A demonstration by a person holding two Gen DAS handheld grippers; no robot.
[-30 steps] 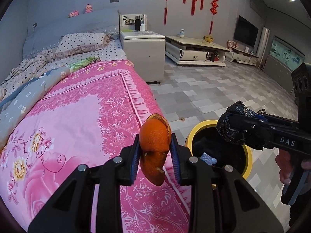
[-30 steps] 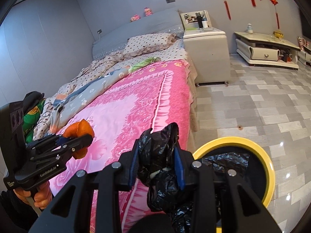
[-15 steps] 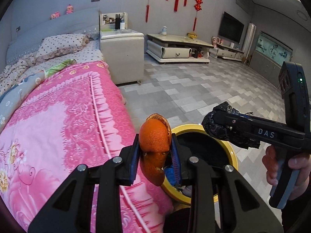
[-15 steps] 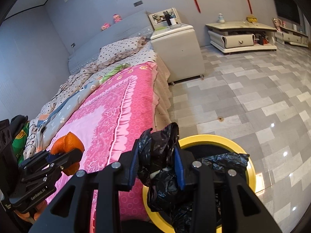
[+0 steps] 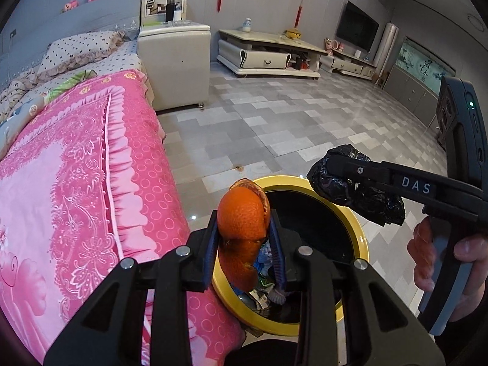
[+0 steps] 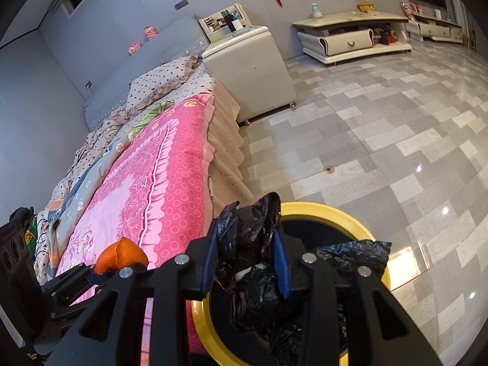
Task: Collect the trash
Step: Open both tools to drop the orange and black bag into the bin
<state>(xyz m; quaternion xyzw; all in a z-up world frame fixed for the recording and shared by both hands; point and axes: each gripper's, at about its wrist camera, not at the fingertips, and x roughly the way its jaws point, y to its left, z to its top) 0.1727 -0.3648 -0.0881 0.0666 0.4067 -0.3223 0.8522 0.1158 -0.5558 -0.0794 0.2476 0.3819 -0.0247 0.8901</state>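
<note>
Orange peel [image 5: 242,228] sat clamped in the left gripper [image 5: 245,244] at lower centre, over the yellow-rimmed bin [image 5: 355,225]. At right, the right gripper [image 6: 245,253] pinched a crumpled black bag [image 6: 253,244]. Released too near the rim, the peel could fall onto the pink blanket [image 5: 76,183].

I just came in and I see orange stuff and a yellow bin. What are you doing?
Someone is tidying up trash with a grabber in each hand. The left gripper pinches an orange peel, and the right gripper pinches a crumpled black plastic bag. Both hang by the open yellow-rimmed trash bin on the floor beside the pink bed. Nothing is dropped in yet.
</note>
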